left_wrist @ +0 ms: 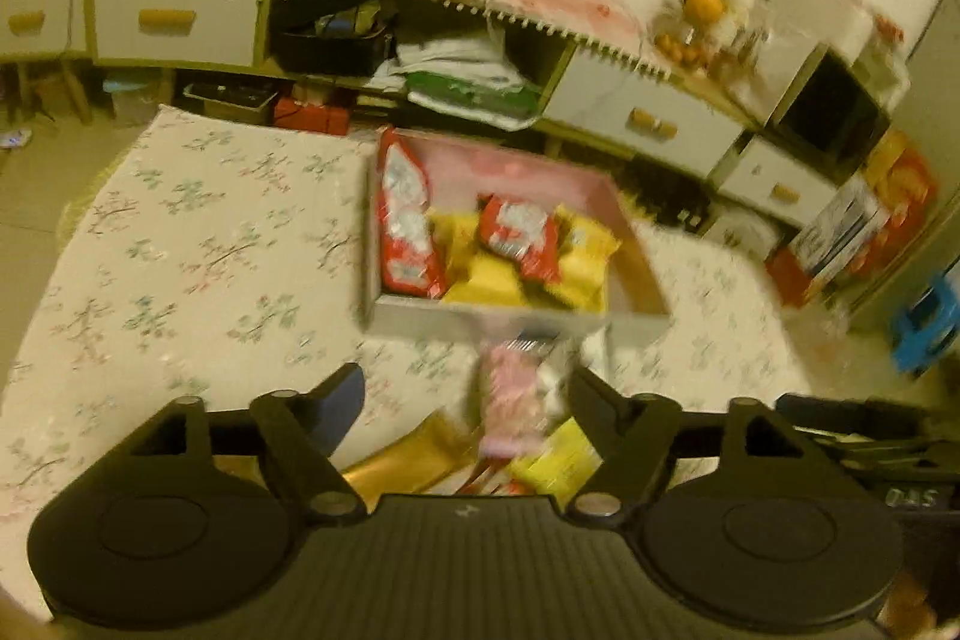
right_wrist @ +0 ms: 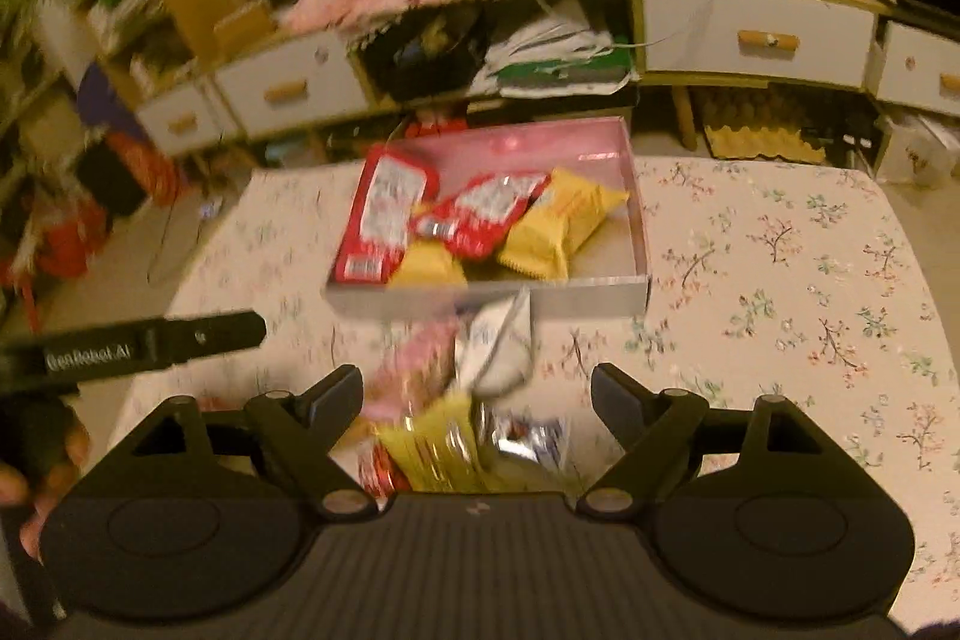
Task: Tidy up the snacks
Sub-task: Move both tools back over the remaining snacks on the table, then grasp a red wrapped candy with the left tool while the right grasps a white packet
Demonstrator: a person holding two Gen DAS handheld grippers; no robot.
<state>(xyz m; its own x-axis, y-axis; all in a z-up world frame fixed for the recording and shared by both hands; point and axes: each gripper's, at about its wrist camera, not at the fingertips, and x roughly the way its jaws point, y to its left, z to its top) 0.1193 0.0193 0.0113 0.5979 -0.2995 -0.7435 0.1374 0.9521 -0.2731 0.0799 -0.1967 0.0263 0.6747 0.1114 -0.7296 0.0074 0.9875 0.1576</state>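
A shallow box with a pink inside (left_wrist: 510, 322) (right_wrist: 492, 295) stands on the floral table. It holds red packets (left_wrist: 408, 220) (right_wrist: 384, 208) and yellow packets (left_wrist: 576, 262) (right_wrist: 558, 226). Loose snacks lie in front of its near wall: a pink packet (left_wrist: 510, 400) (right_wrist: 414, 358), a white packet (right_wrist: 498, 346), a yellow one (left_wrist: 558, 460) (right_wrist: 432, 448), a gold one (left_wrist: 408, 460) and a silvery-blue one (right_wrist: 522, 436). My left gripper (left_wrist: 467, 388) hangs open above this heap, holding nothing. My right gripper (right_wrist: 477, 382) is open over it too, empty. Both views are blurred.
The flowered tablecloth (left_wrist: 198, 244) (right_wrist: 780, 280) covers the table. Behind the table runs a low cabinet with white drawers (left_wrist: 174, 16) (right_wrist: 762, 34), bags on its open shelf and oranges (left_wrist: 702, 4) on top. A blue stool (left_wrist: 924, 328) is on the floor at right. A gloved hand (right_wrist: 42, 448) shows at lower left.
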